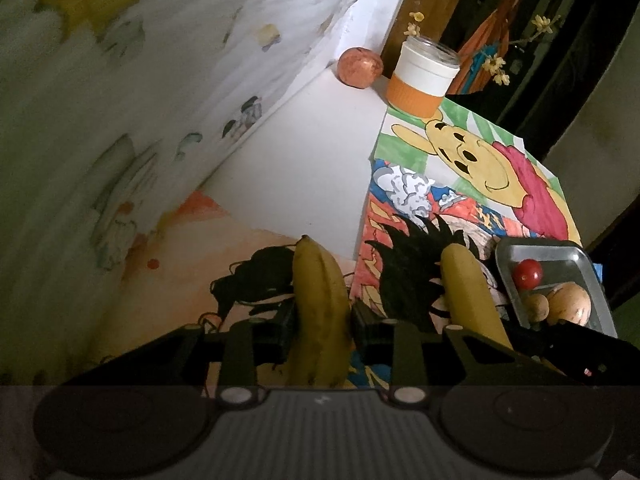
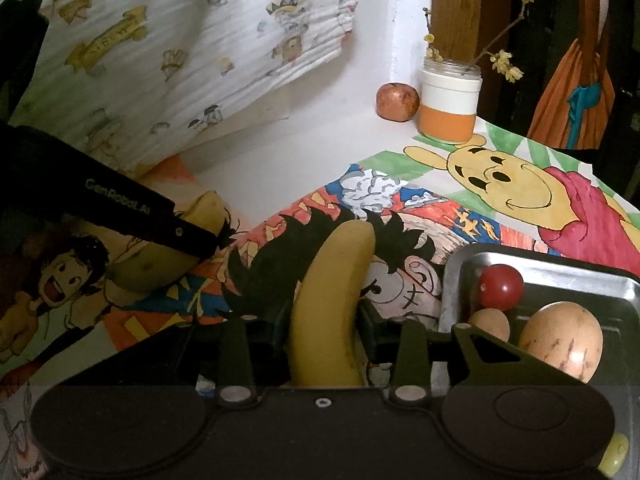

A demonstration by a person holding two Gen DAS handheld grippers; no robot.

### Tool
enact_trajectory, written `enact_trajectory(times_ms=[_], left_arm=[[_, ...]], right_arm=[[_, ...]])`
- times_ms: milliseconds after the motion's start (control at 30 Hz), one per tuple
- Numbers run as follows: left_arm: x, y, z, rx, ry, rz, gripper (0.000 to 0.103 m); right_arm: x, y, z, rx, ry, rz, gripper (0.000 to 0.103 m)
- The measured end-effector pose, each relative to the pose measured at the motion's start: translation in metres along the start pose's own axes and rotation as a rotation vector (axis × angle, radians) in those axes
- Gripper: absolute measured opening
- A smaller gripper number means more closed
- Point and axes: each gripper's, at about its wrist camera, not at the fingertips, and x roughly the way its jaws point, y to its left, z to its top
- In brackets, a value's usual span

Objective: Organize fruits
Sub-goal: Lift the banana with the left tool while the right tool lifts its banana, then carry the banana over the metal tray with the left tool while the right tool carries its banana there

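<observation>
banana in right fingers, metal tray just beside.

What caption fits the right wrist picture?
Right gripper clamps a banana beside a metal tray of fruit.

White-and-orange jar holding yellow-flowered twigs stood at tabletop back corner. Winnie-the-Pooh drawing and anime drawing lay on it. Cartoon-print cloth hung behind.
</observation>
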Motion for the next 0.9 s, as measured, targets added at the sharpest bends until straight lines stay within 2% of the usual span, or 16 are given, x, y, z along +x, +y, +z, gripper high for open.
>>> enact_trajectory(times_ms=[167, 400, 900], left_arm=[[-0.003, -0.001, -0.004, -0.026, 0.008, -0.005, 0.033], [-0.013, -0.001, -0.017, -0.083, 0.033, -0.053, 0.033], [-0.050, -0.005, -0.052, -0.144, 0.010, -0.121, 0.033]], right_arm=[[-0.001, 0.001, -0.001, 0.010, -0.008, -0.011, 0.037], [-0.011, -0.004, -0.006, 0.105, 0.009, 0.027, 0.035], [-0.073, -0.003, -0.042, 0.298, -0.056, 0.106, 0.034]])
